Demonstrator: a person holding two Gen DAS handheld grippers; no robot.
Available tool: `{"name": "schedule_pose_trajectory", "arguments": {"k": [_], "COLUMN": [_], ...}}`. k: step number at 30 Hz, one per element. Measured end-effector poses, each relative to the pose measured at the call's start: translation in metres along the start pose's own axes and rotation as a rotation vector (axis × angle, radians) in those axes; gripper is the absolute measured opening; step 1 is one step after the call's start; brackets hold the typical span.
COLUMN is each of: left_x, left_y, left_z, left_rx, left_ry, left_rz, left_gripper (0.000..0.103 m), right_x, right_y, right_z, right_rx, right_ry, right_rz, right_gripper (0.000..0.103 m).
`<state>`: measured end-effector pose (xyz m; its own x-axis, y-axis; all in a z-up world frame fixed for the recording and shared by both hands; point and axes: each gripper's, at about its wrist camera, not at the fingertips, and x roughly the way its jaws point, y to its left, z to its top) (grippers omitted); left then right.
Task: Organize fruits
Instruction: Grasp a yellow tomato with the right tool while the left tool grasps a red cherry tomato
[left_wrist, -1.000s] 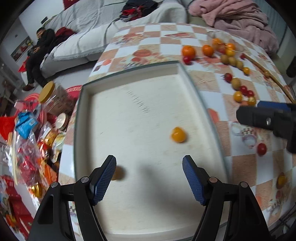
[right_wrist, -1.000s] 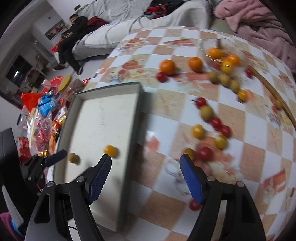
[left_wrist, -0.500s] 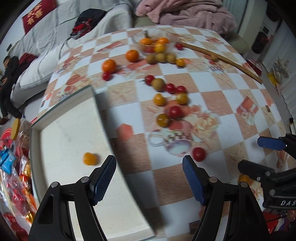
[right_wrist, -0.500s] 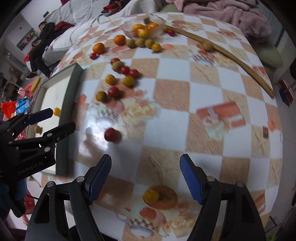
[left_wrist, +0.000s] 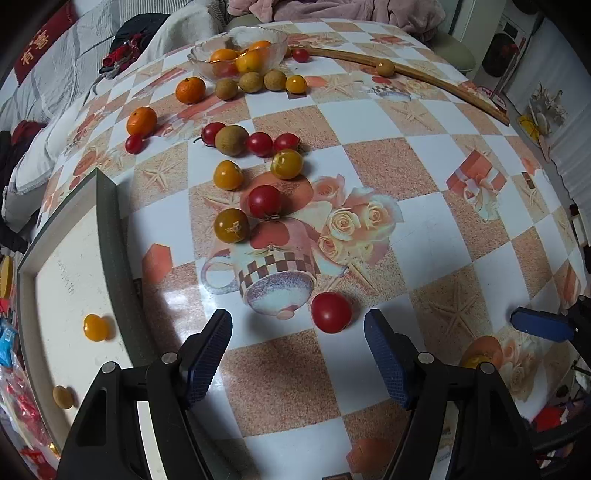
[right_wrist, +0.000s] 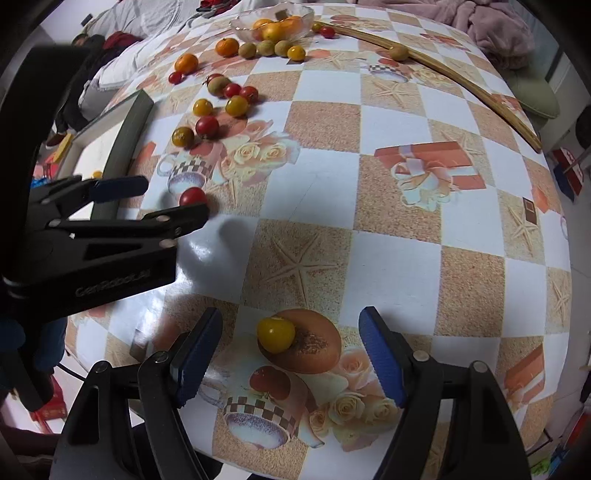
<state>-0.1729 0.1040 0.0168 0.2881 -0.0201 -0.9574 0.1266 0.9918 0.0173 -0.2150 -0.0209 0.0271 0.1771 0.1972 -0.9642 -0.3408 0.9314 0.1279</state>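
The left gripper (left_wrist: 297, 356) hangs over the bench (left_wrist: 424, 206) with its jaws spread wide and nothing between them. Just ahead of its blue pads sits a red tomato (left_wrist: 331, 312), closer to the right pad, at the foot of a printed teacup on the patterned cloth. To its left lies a shallow tray (left_wrist: 107, 221) holding a small yellow fruit (left_wrist: 95, 327) and a smaller tan one (left_wrist: 62, 397) nearer the camera.

The right gripper (right_wrist: 288, 356) is spread wide as well, empty, low over the near edge of the bench. A yellow tomato (right_wrist: 276, 334) rests between its open pads, slightly nearer the left one, touching neither.

Farther out, a loose cluster of fruit lies on the bench beside the tray's far corner: a dull yellow tomato (left_wrist: 231, 225) touching a red one (left_wrist: 264, 201), then two yellow tomatoes (left_wrist: 228, 175) side by side, then a row of red cherry tomatoes (left_wrist: 259, 143) with a brown round fruit (left_wrist: 231, 140) among them. Beyond those, two mandarins (left_wrist: 141, 120) sit apart from each other, a small red tomato just beside the nearer one. At the far edge a glass bowl (left_wrist: 199, 61) holds orange and yellow fruit, with three brown fruits (left_wrist: 251, 81) and a yellow tomato lined up in front of it. A curved wooden stick (left_wrist: 443, 83) runs along the far right side.
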Motion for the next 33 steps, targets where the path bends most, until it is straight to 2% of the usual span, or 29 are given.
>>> {"name": "schedule_pose_trajectory", "arguments": {"k": [6, 10, 12, 15, 17, 18, 19, 26, 33], "left_x": [0.007, 0.01, 0.01, 0.007, 0.005, 0.004, 0.004, -0.012, -0.03], "left_y": [-0.004, -0.005, -0.006, -0.013, -0.018, -0.02, -0.02, 0.002, 0.028], "left_z": [0.001, 0.002, 0.002, 0.001, 0.0, 0.0, 0.0, 0.001, -0.003], "left_rx": [-0.002, -0.022, -0.024, -0.012, 0.006, 0.012, 0.012, -0.069, -0.122], "left_ry": [0.014, 0.023, 0.023, 0.02, 0.014, 0.012, 0.014, 0.005, -0.026], "left_rz": [0.023, 0.02, 0.006, -0.022, -0.038, -0.041, -0.047, -0.112, -0.097], "left_gripper": [0.075, 0.075, 0.067, 0.048, 0.031, 0.027, 0.023, 0.023, 0.023], "right_x": [0.012, 0.014, 0.015, 0.014, 0.012, 0.011, 0.01, -0.003, -0.014], "right_y": [0.01, 0.022, 0.024, 0.023, 0.016, 0.012, 0.006, -0.014, -0.007], "right_z": [-0.003, -0.004, -0.005, -0.004, -0.003, -0.001, 0.001, 0.009, 0.019], "right_rx": [-0.04, -0.096, -0.109, -0.112, -0.1, -0.088, -0.06, 0.048, 0.041], "right_ry": [0.007, 0.005, 0.005, 0.003, 0.005, 0.008, 0.012, 0.003, -0.008], "right_rz": [-0.016, -0.065, -0.086, -0.105, -0.098, -0.088, -0.056, 0.026, 0.056], "right_gripper": [0.077, 0.065, 0.059, 0.044, 0.028, 0.023, 0.023, 0.023, 0.023]}}
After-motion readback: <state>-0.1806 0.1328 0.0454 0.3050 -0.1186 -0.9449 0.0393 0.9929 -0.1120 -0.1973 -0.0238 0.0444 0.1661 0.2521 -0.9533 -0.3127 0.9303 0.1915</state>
